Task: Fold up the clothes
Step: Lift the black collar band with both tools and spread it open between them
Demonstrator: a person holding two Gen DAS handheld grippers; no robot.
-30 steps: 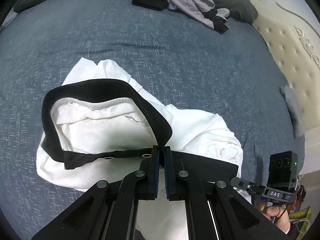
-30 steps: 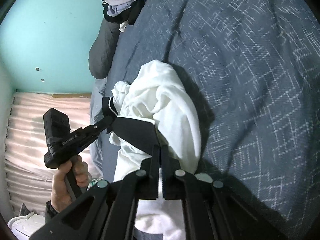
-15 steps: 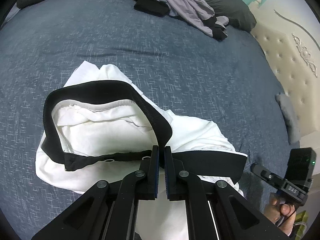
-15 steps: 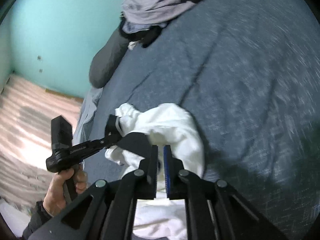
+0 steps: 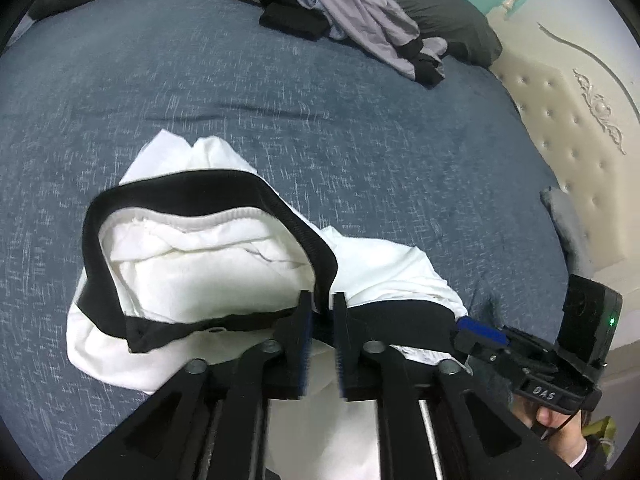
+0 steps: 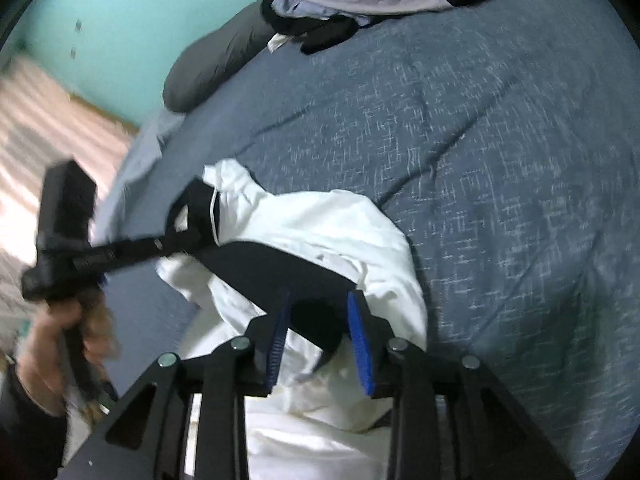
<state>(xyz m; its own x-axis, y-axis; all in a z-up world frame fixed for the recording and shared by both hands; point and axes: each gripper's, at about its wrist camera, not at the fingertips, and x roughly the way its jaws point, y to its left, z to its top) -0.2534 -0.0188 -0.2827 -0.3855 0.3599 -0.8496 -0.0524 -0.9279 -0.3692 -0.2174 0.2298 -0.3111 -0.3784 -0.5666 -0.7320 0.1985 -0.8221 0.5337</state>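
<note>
From the left wrist we see the open black waistband (image 5: 208, 196) of the white shorts (image 5: 224, 276) on the blue bed (image 5: 280, 92), and a cream headboard (image 5: 580, 128); the right wrist shows instead a teal wall (image 6: 132, 12). Our left tongs (image 5: 320, 312) point steeply down and are opening, the band between the pads. Our right tongs (image 6: 320, 320) are opening too, the black band loose between them.

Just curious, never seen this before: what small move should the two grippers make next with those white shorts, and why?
Probably draw both back: the left gripper and right gripper are opening, the black waistband loose between them, the white shorts crumpled on the bed.
</note>
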